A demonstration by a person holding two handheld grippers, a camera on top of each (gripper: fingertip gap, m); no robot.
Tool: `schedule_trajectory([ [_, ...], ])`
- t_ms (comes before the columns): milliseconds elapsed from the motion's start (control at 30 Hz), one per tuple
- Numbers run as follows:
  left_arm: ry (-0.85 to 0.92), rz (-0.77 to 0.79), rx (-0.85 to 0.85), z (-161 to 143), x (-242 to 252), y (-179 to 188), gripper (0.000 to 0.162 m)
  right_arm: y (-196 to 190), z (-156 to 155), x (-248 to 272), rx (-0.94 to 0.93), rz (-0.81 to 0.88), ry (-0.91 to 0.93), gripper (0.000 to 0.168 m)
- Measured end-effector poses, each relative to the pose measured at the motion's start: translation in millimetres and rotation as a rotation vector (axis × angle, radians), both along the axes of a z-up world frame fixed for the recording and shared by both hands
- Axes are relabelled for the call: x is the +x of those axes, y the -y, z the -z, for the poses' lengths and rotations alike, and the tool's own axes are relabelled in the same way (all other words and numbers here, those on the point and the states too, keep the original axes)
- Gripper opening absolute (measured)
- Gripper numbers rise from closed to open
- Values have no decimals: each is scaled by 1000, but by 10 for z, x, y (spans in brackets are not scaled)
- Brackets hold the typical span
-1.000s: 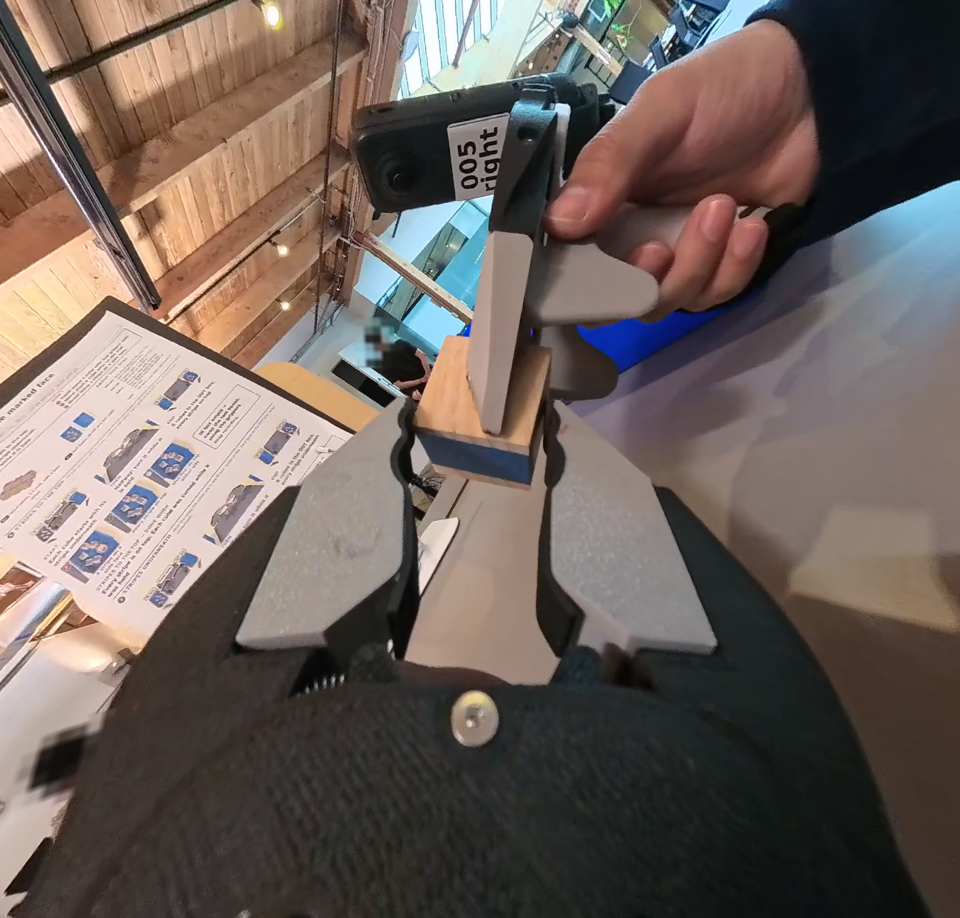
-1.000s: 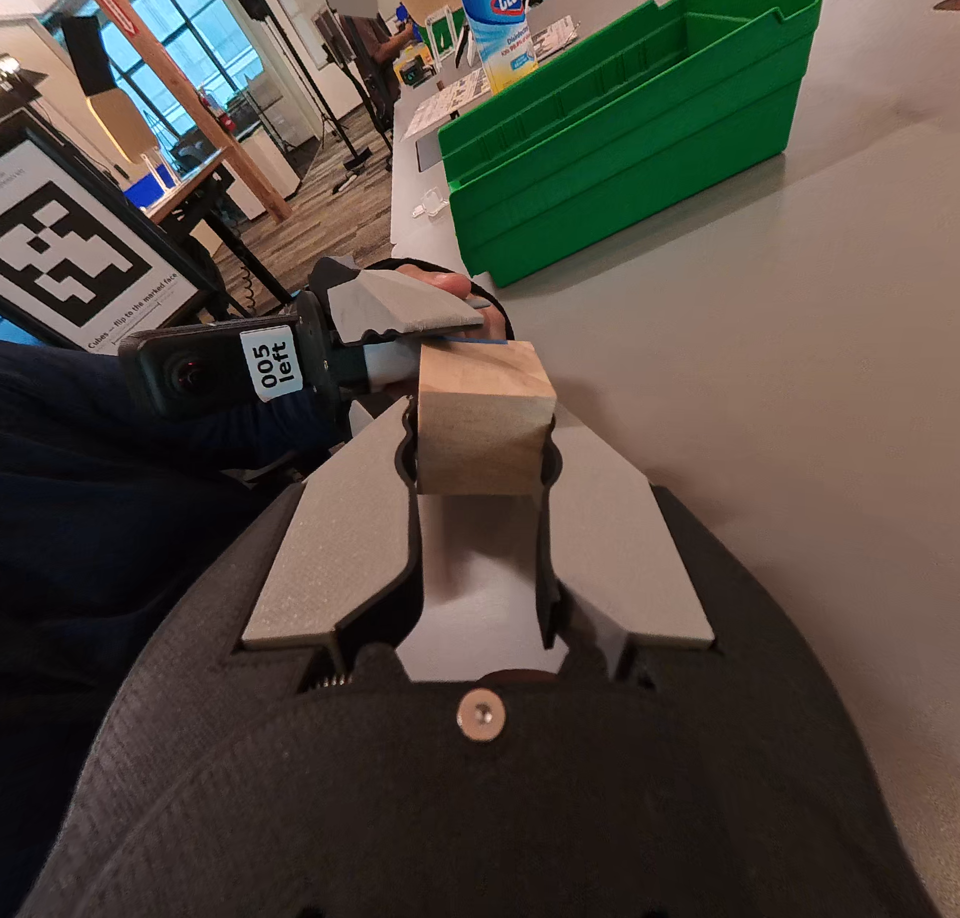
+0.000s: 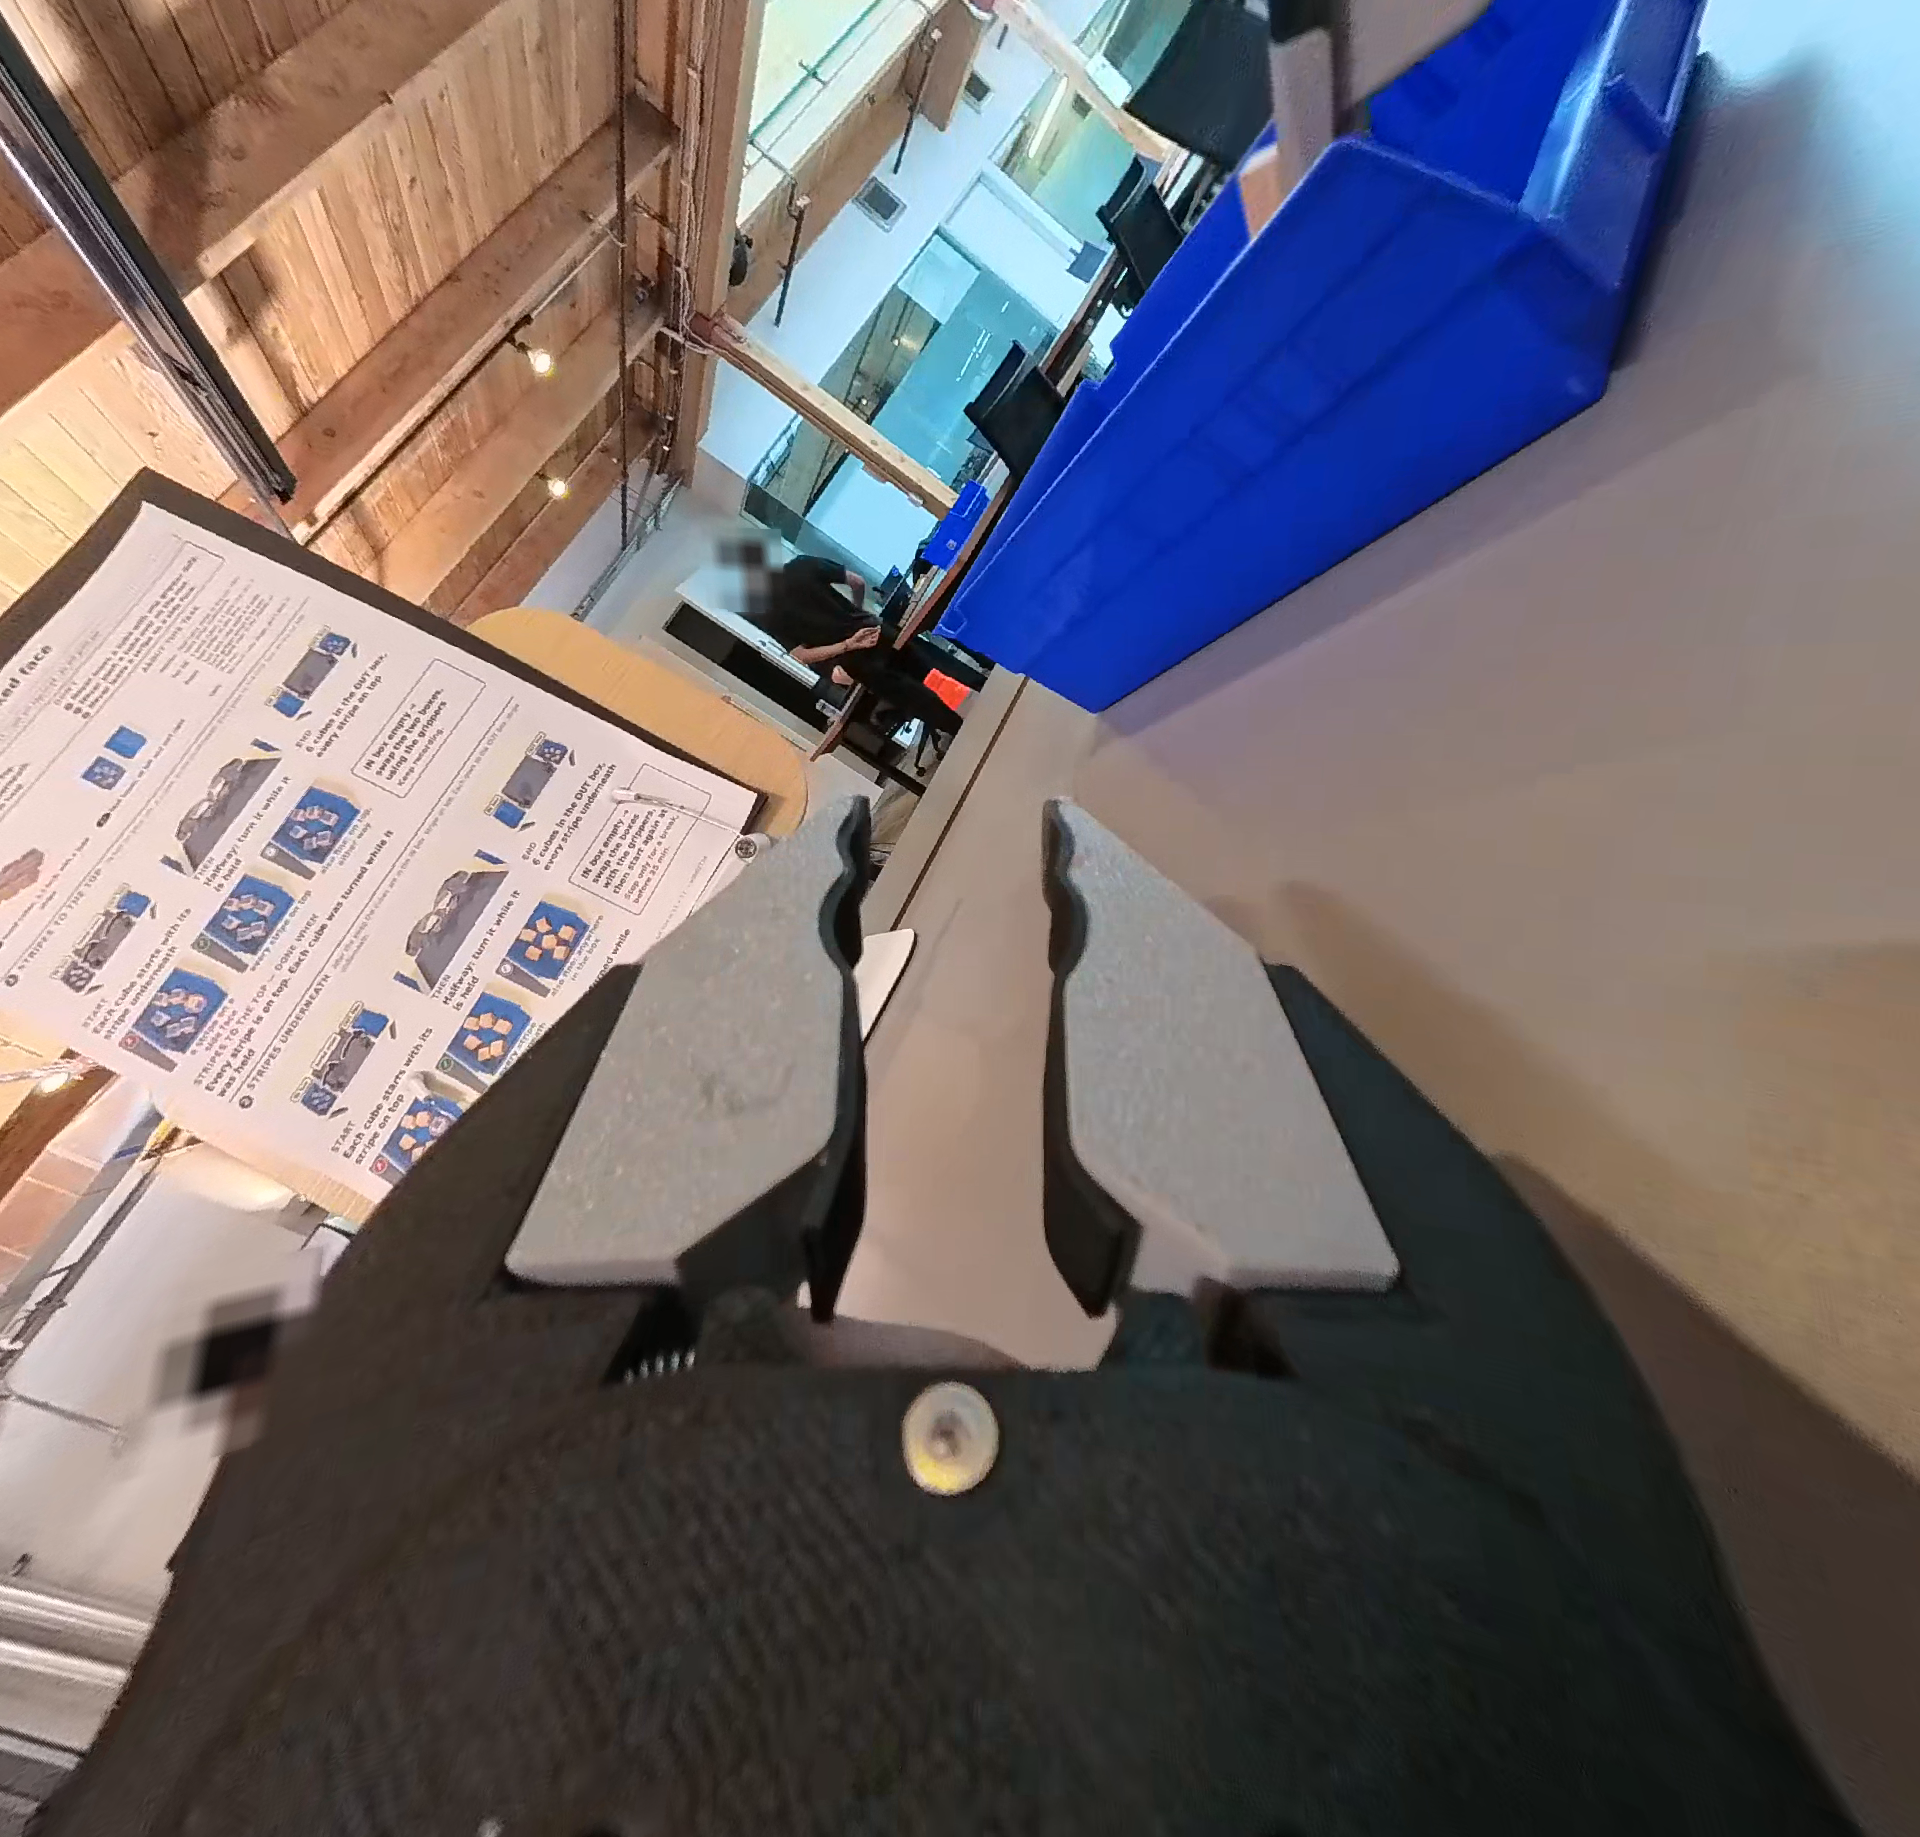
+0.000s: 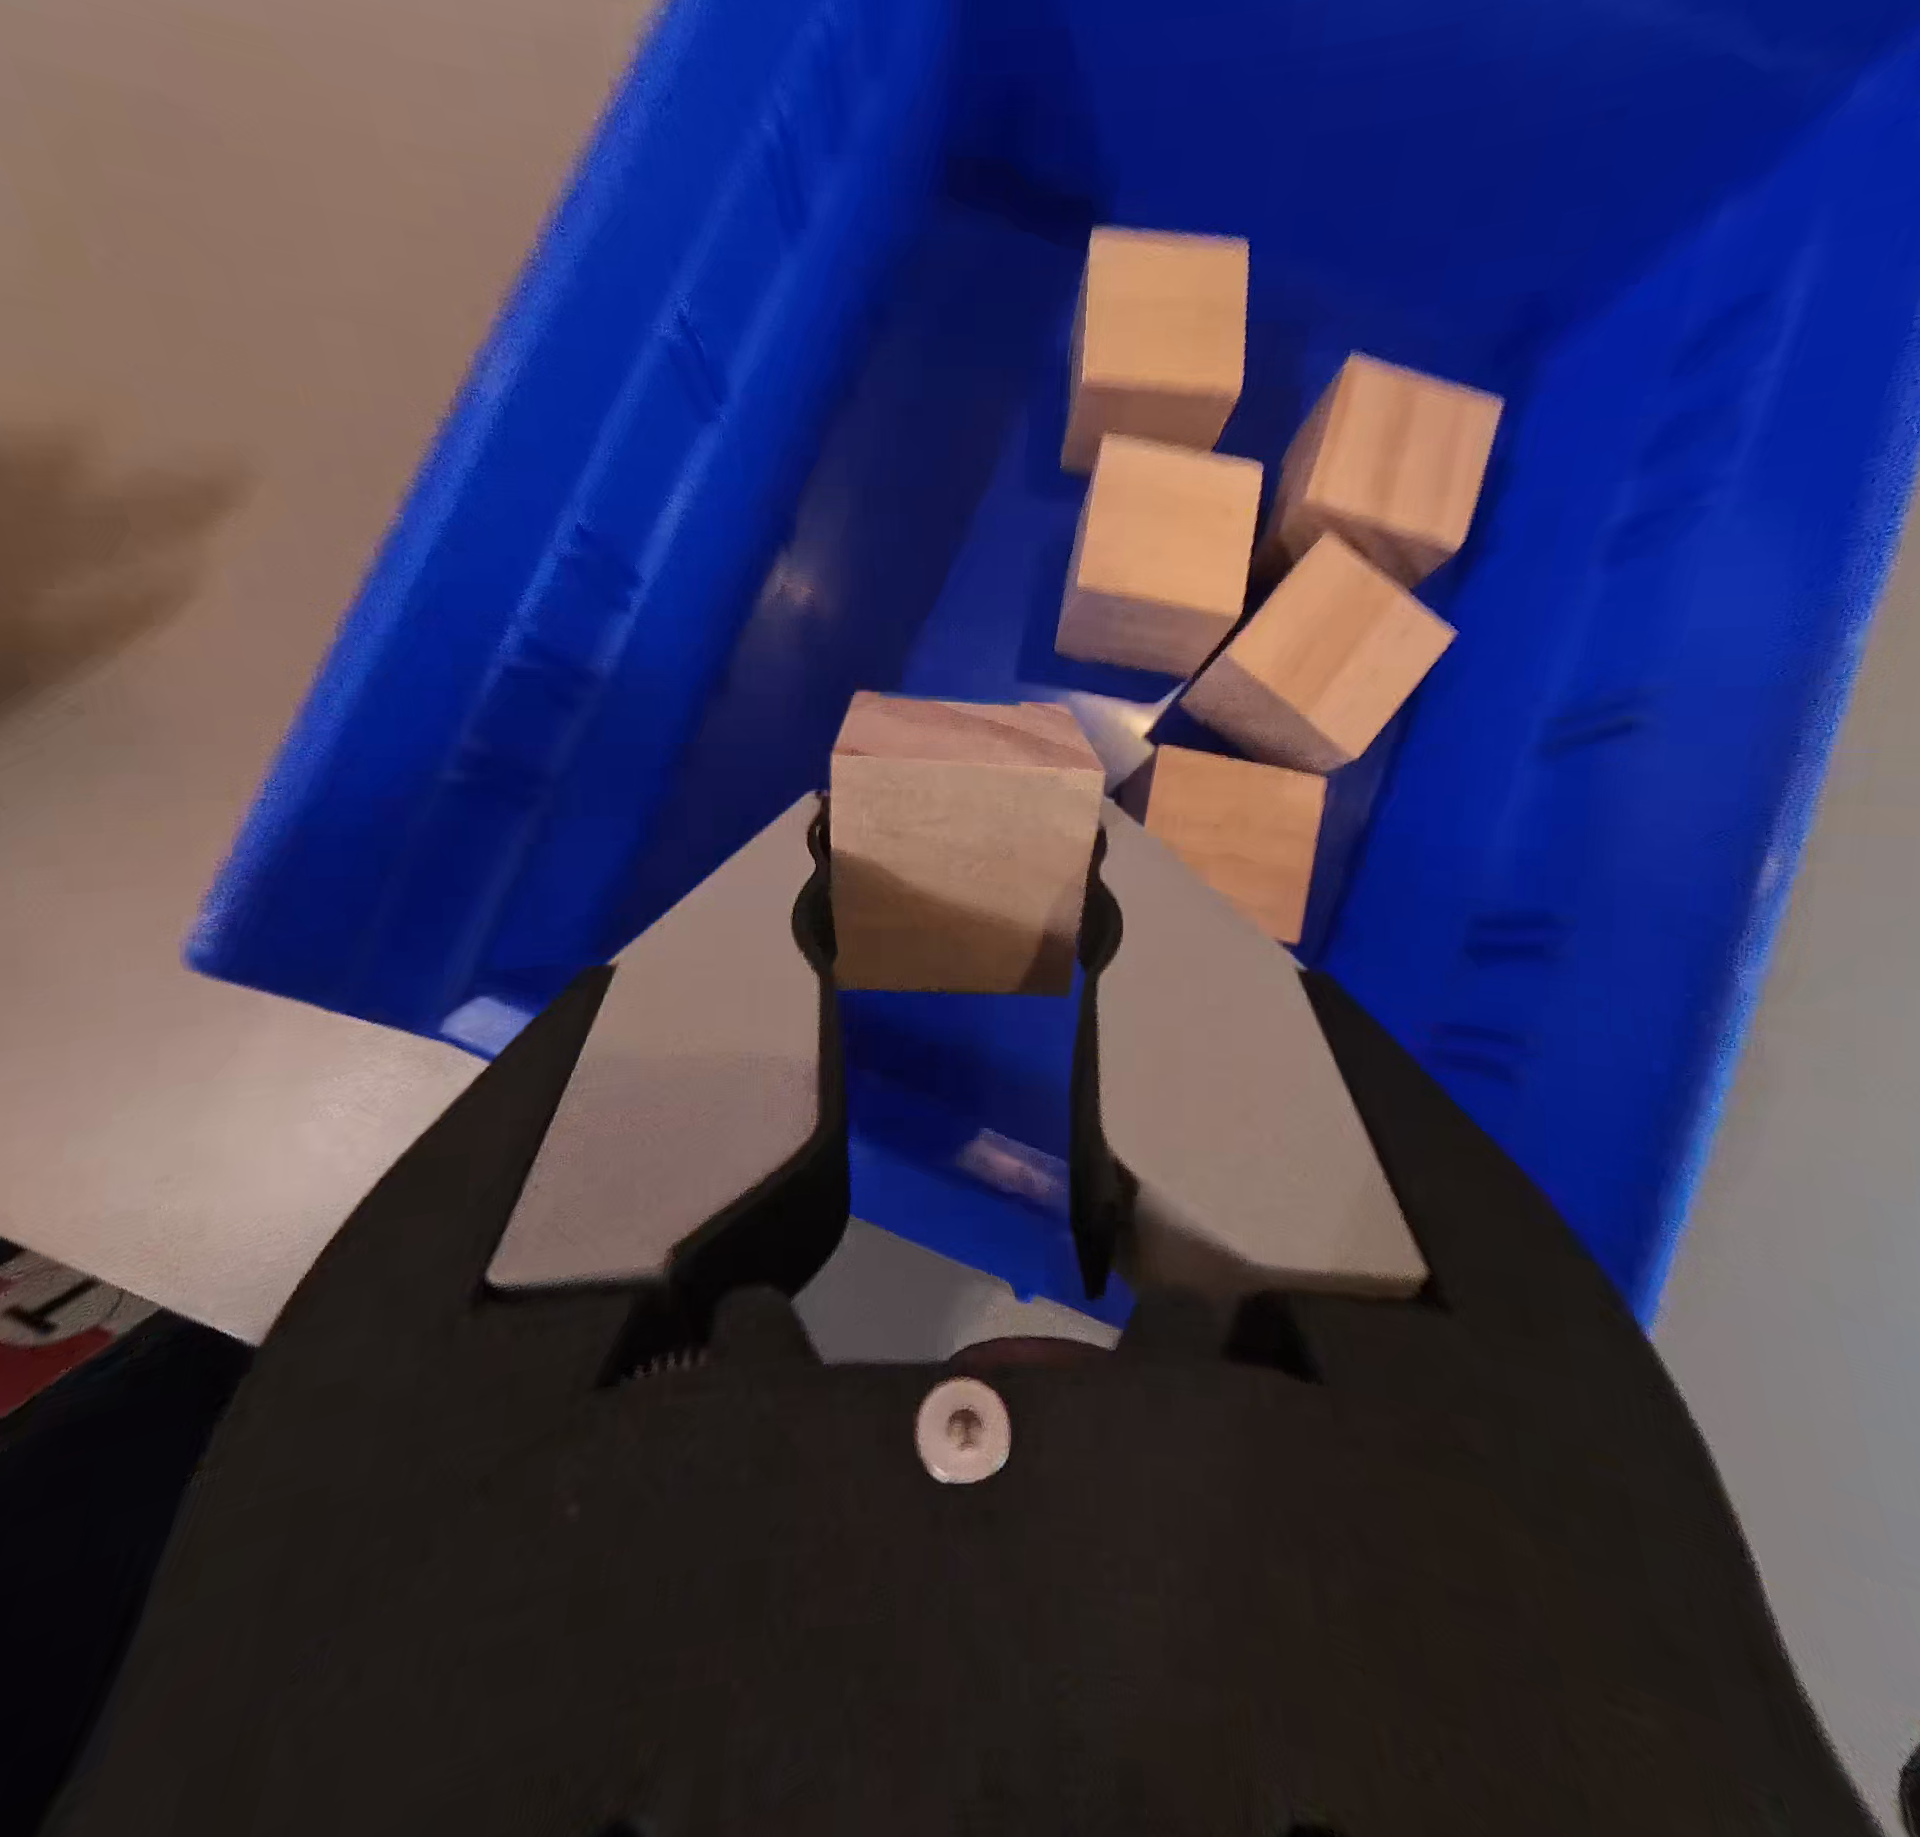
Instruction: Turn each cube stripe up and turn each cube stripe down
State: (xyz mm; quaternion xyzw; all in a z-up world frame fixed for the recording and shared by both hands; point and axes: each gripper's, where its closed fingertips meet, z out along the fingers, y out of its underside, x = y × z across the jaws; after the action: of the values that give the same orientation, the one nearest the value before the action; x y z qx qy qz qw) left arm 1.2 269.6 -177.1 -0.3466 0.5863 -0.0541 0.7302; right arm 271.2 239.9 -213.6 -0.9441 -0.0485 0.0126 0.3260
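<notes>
Above the blue bin (image 4: 644, 499), the right tool (image 4: 961, 857) is pinching a light, rigid wooden cube (image 4: 961, 852) by opposite flat faces, while the left tool (image 3: 951, 868) is hanging released.

Right wrist view: five cubes (image 4: 1164, 540) are lying in the bin (image 4: 582, 561), upper right of centre; a sixth cube (image 4: 956, 873) is sitting between the right gripper (image 4: 958, 883) fingers, frame centre, over the bin's near end.
</notes>
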Motion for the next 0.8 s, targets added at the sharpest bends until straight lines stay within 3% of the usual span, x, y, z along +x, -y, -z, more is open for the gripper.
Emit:
schedule_trajectory([
  [167, -20, -9, 15, 35, 7, -6, 31, -71, 350, 119, -123, 48, 53, 44],
  [500, -33, -13, 17, 58, 1, -14, 30, -180, 575, 106, -182, 66, 84, 44],
  [633, -42, -19, 13, 78, 0, -27, 30, -179, 432, 99, -133, 74, 82, 45],
  [800, -43, -34, -12, 92, -5, -62, 30, -282, -148, -78, 123, 46, 4, 50],
])
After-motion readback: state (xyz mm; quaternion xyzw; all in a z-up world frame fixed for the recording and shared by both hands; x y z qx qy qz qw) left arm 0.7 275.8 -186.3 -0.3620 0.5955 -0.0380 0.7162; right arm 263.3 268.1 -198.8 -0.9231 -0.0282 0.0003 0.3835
